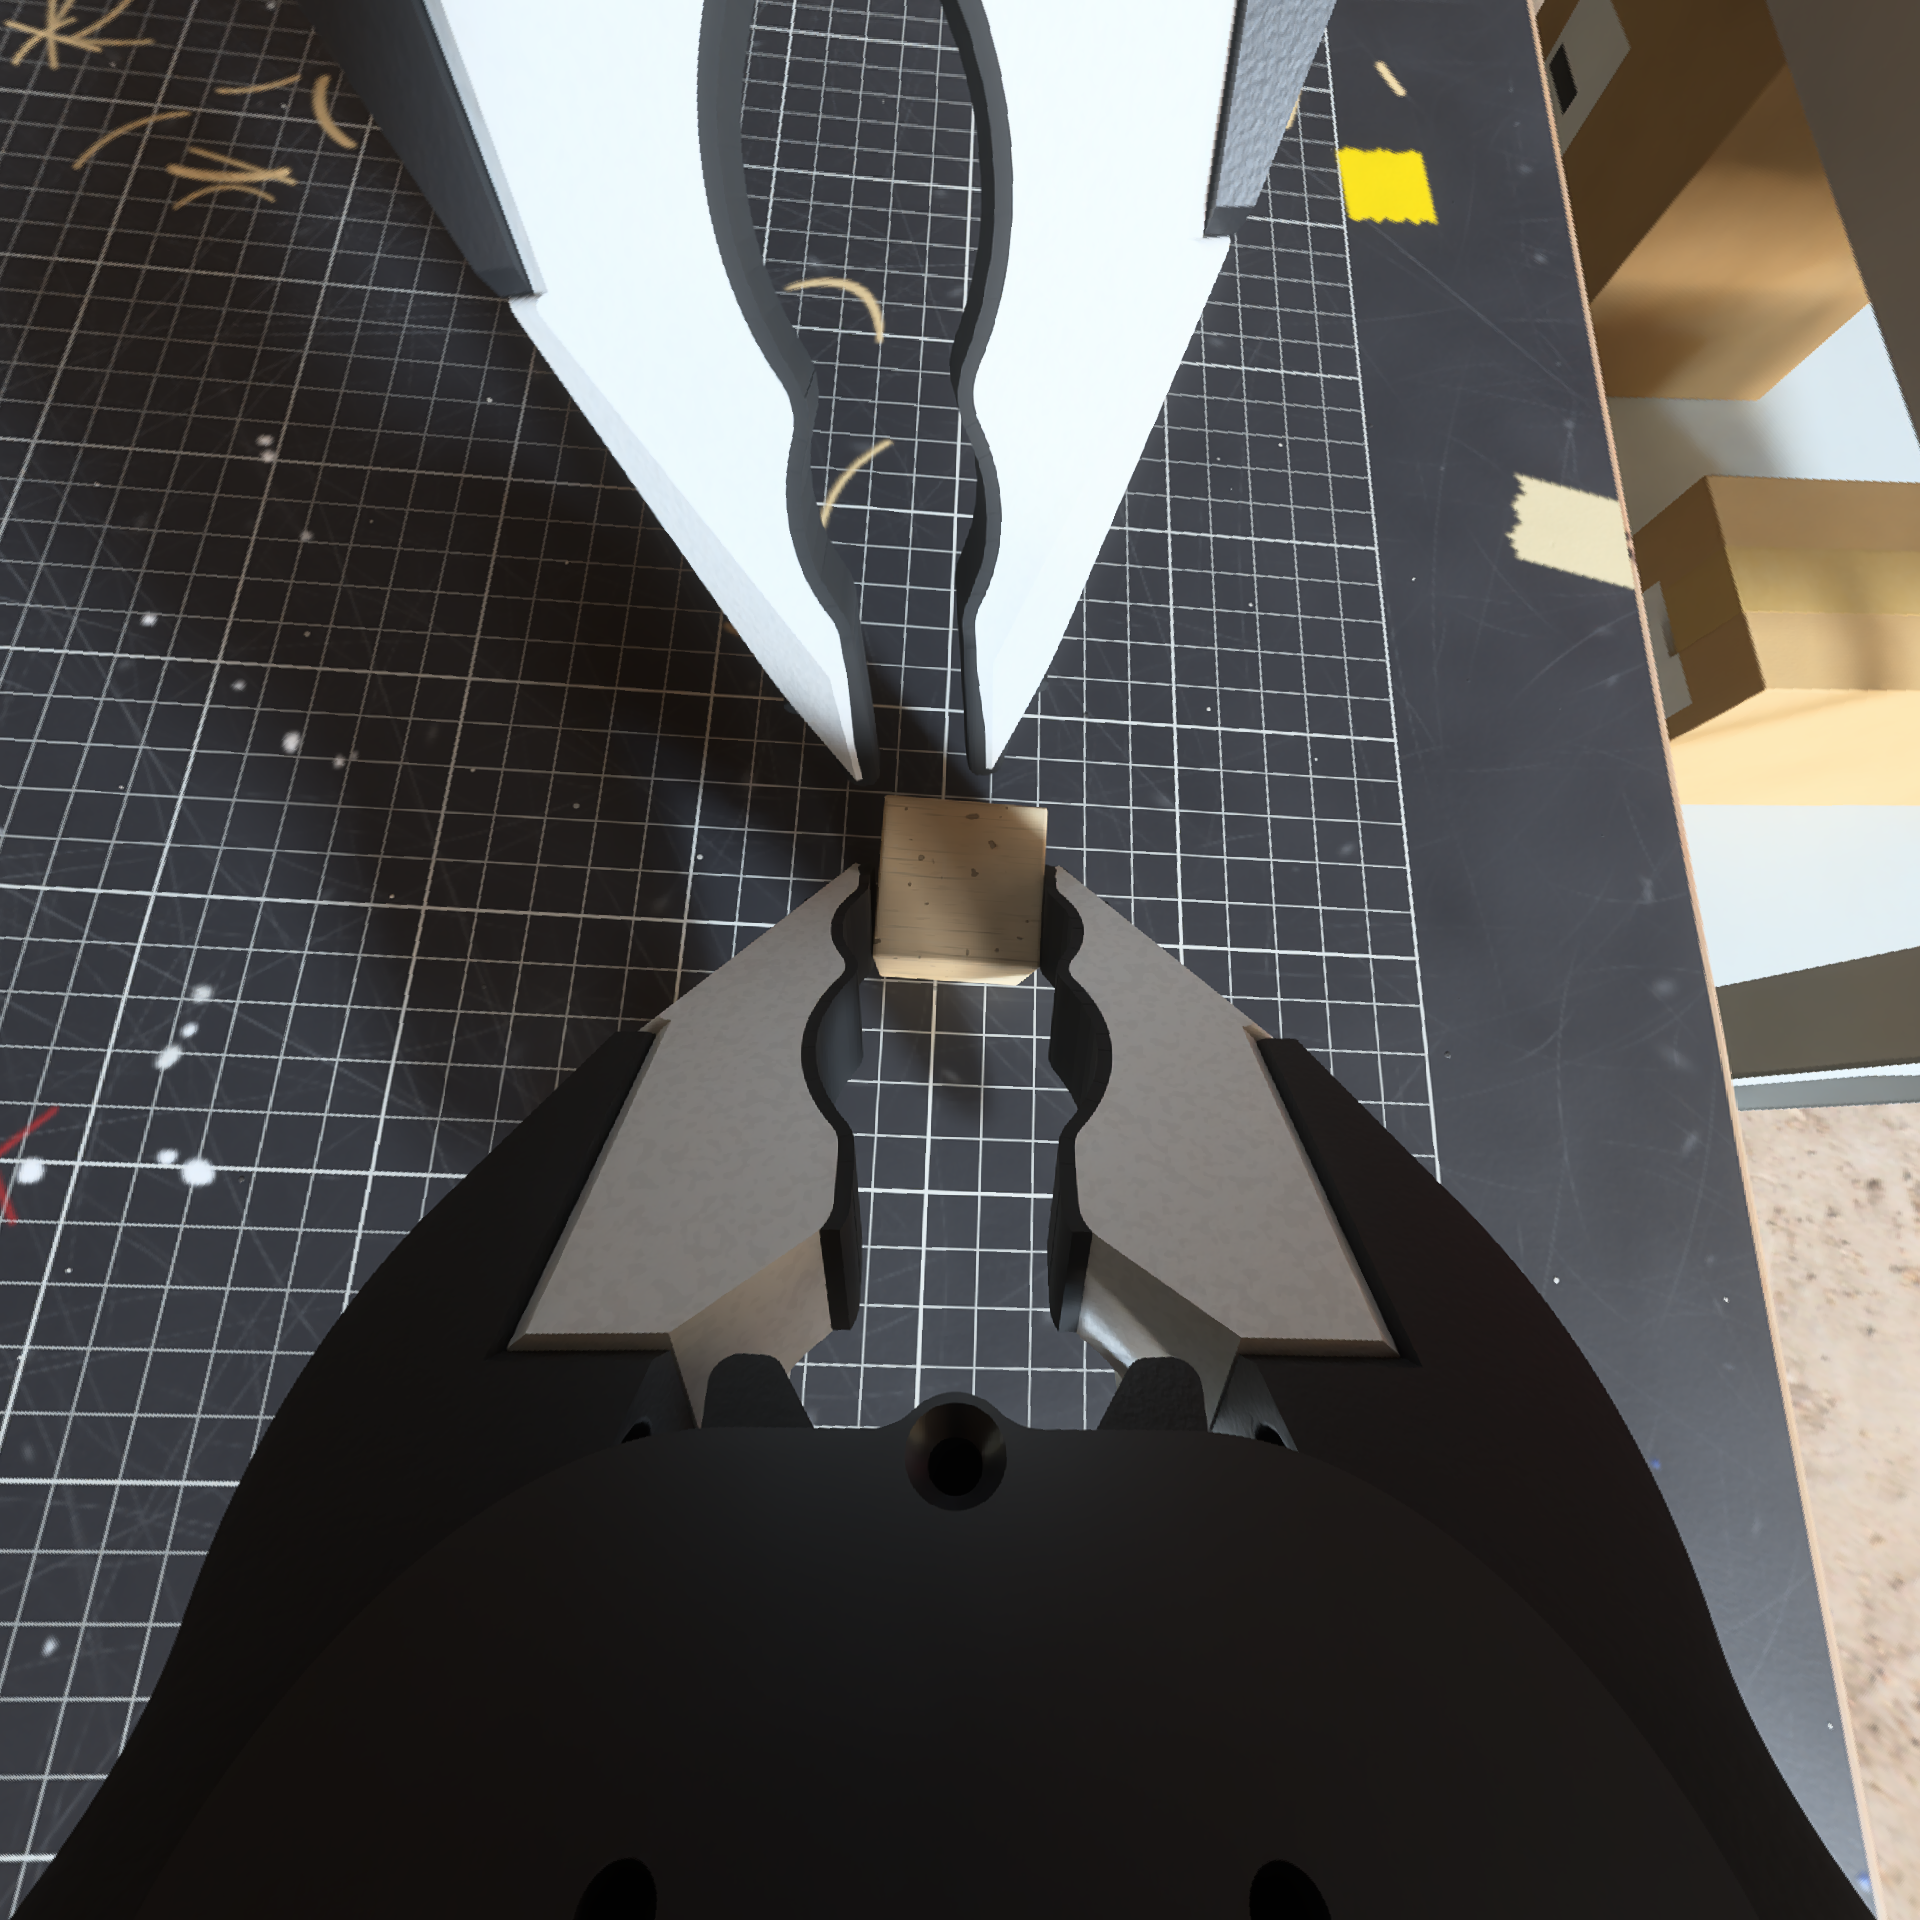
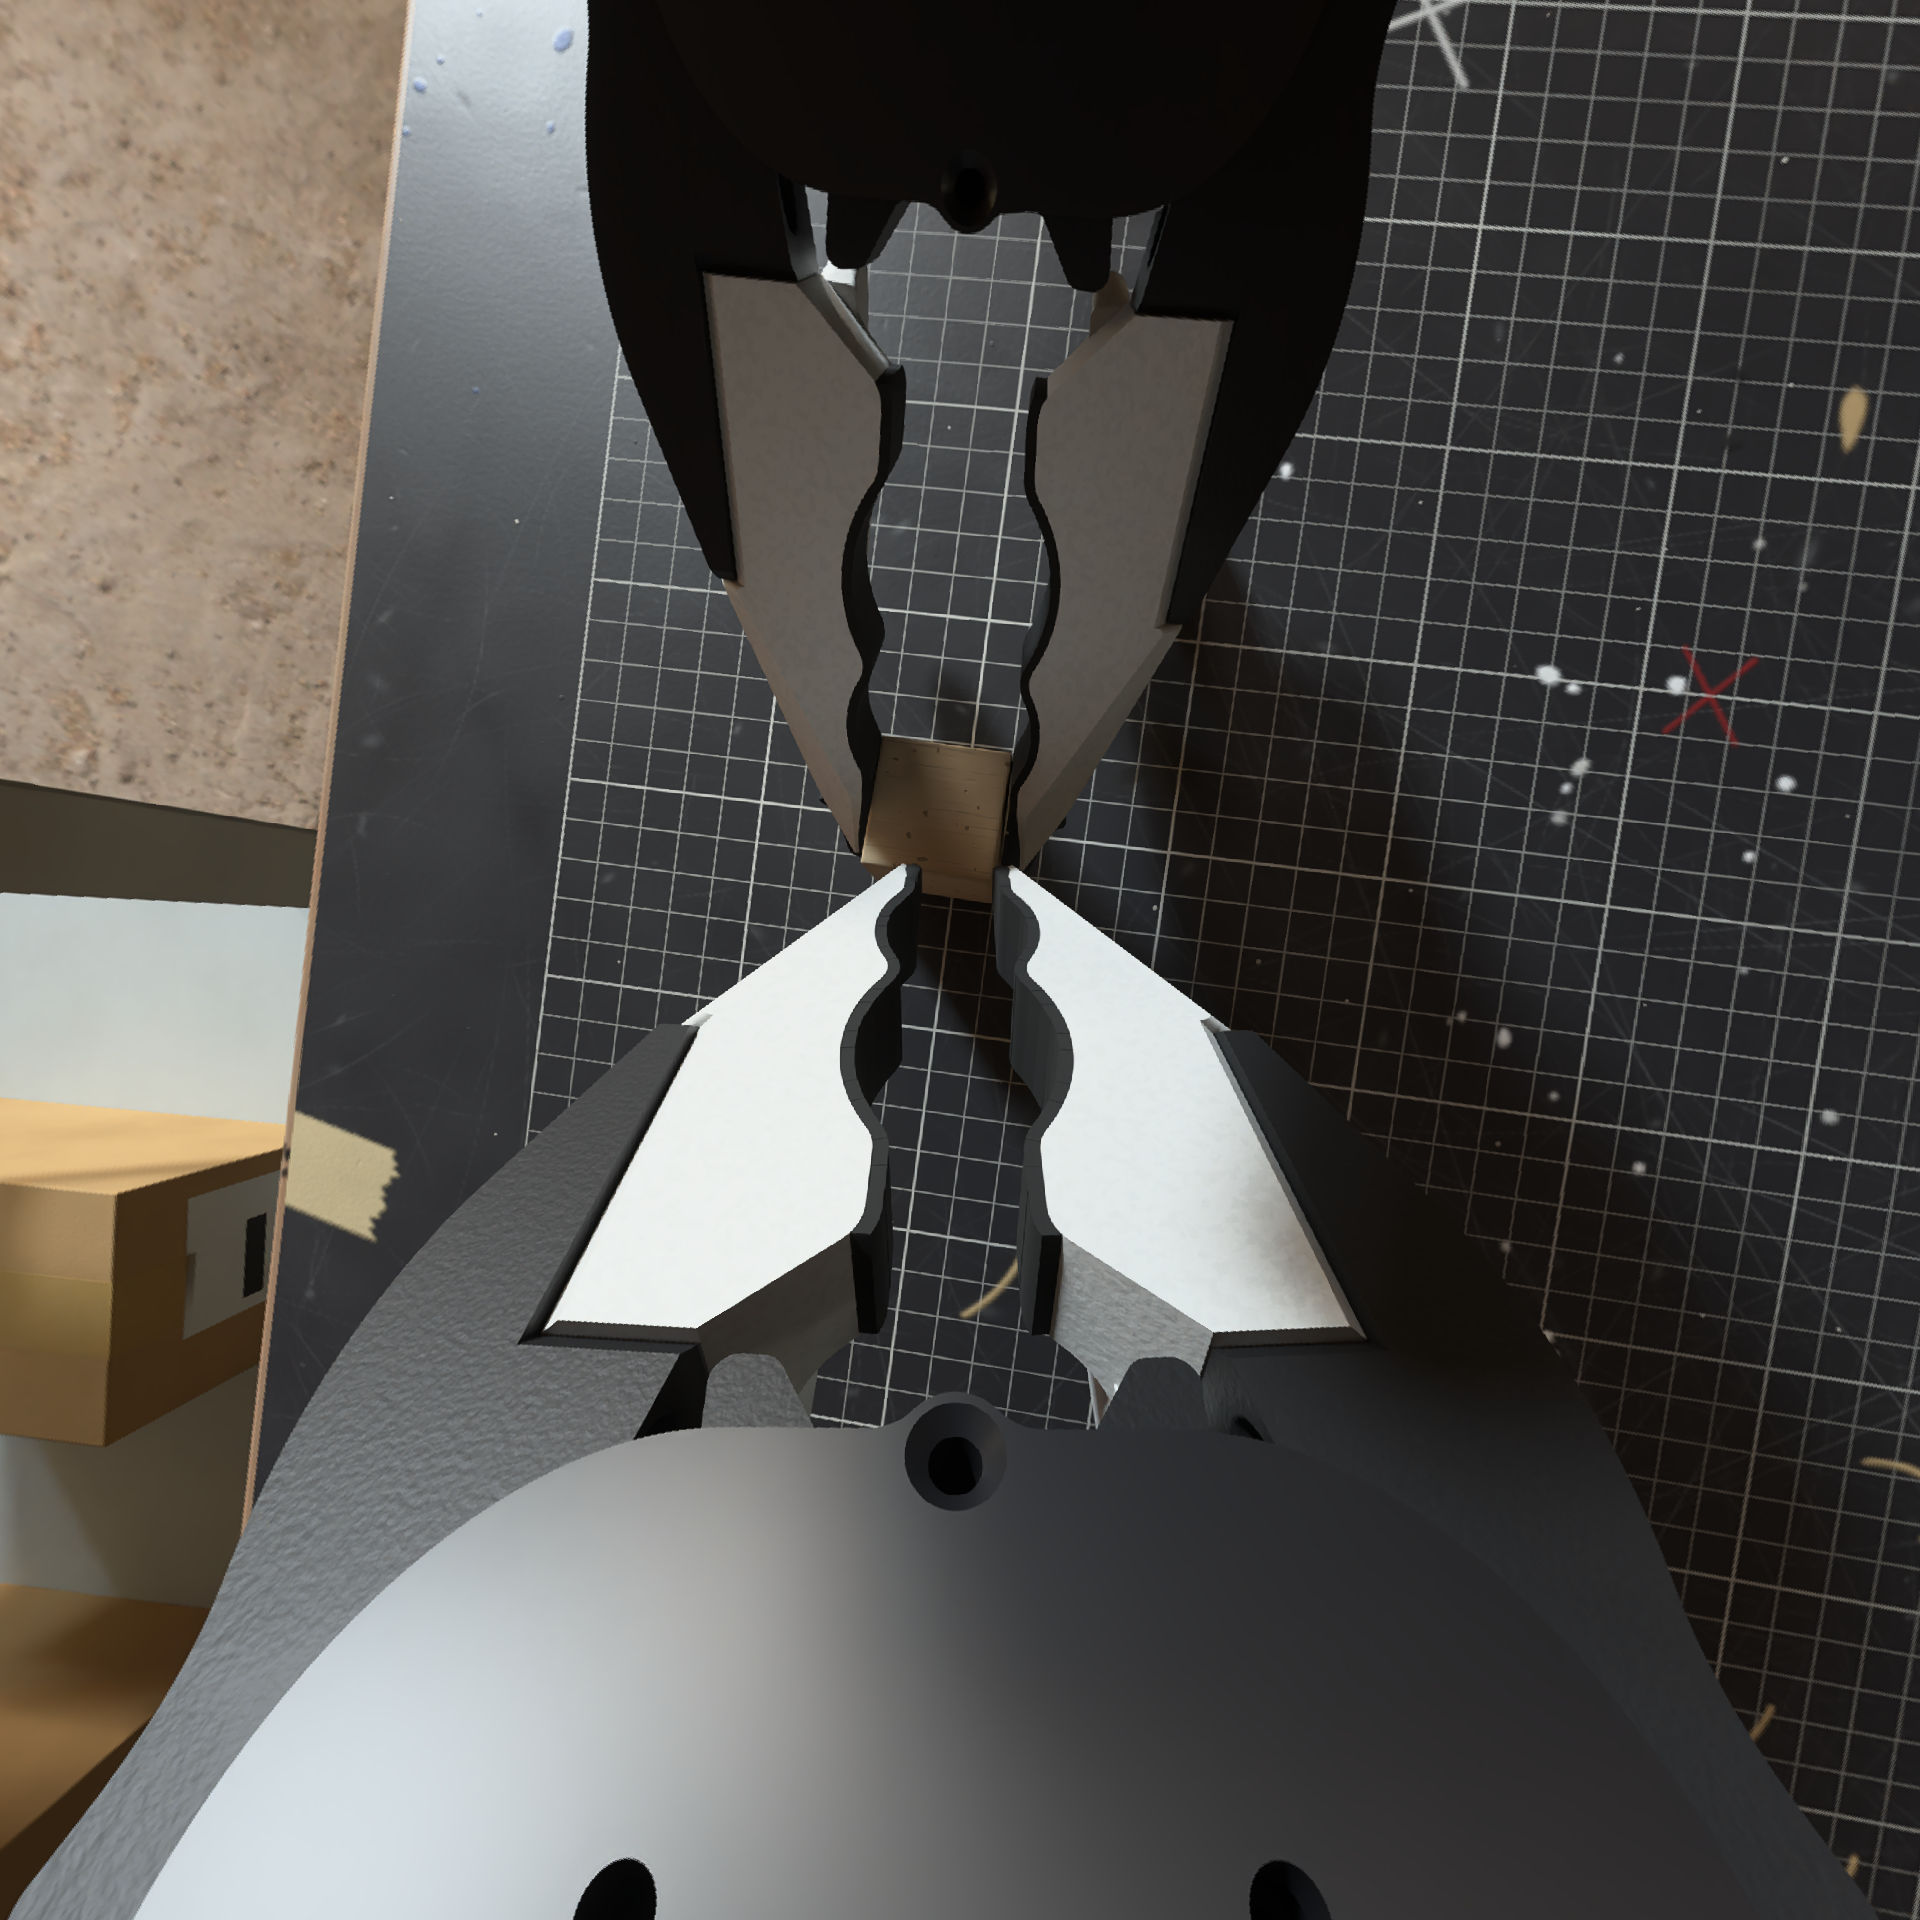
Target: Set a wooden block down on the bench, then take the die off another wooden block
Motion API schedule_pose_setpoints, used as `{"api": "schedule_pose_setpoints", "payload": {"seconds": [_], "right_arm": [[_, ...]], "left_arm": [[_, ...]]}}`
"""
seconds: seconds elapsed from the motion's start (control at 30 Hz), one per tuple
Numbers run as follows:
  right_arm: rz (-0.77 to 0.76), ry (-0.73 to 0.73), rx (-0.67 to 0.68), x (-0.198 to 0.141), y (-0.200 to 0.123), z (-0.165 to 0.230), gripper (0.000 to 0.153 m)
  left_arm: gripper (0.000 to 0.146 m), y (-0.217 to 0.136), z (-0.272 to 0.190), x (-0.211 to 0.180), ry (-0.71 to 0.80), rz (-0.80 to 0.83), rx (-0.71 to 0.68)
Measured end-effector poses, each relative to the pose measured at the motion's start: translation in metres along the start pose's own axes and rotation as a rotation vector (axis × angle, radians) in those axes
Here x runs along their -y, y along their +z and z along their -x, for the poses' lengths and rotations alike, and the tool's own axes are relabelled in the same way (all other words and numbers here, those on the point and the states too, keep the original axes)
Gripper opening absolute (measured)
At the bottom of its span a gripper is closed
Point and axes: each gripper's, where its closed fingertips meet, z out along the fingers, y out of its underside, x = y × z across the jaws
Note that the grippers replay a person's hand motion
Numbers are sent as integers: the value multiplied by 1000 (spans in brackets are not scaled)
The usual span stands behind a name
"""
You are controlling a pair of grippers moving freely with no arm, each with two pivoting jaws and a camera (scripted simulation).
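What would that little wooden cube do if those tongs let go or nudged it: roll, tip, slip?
The wooden block looks rigid: flat faces and sharp edges, pinched between the left tongs without deforming. Being a cube, it would probably slide or settle flat on the cutting mat rather than roll. Its smooth faces might slip in a loose grip.

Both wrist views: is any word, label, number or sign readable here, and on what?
No readable text.
Cardboard box, white label: black marks, too blurred to read.
Cutting mat: grid lines and a red cross mark, no numbers visible.
Wooden block: plain.
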Motion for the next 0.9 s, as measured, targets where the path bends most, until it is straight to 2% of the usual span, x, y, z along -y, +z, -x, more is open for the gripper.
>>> {"api": "schedule_pose_setpoints", "payload": {"seconds": [0.3,0.4,0.73,0.9], "right_arm": [[-75,-88,-121,-4,-8,-1,2],[-80,-97,-114,-3,-7,3,1],[-122,-25,-95,1,-8,-2,14],[-105,-58,-116,1,1,-5,15]], "left_arm": [[31,-2,4,-1,-15,-9,10],[31,-2,5,-1,-11,-12,15],[31,-2,6,-2,9,-12,28],[31,-2,5,-2,15,-10,29]]}}
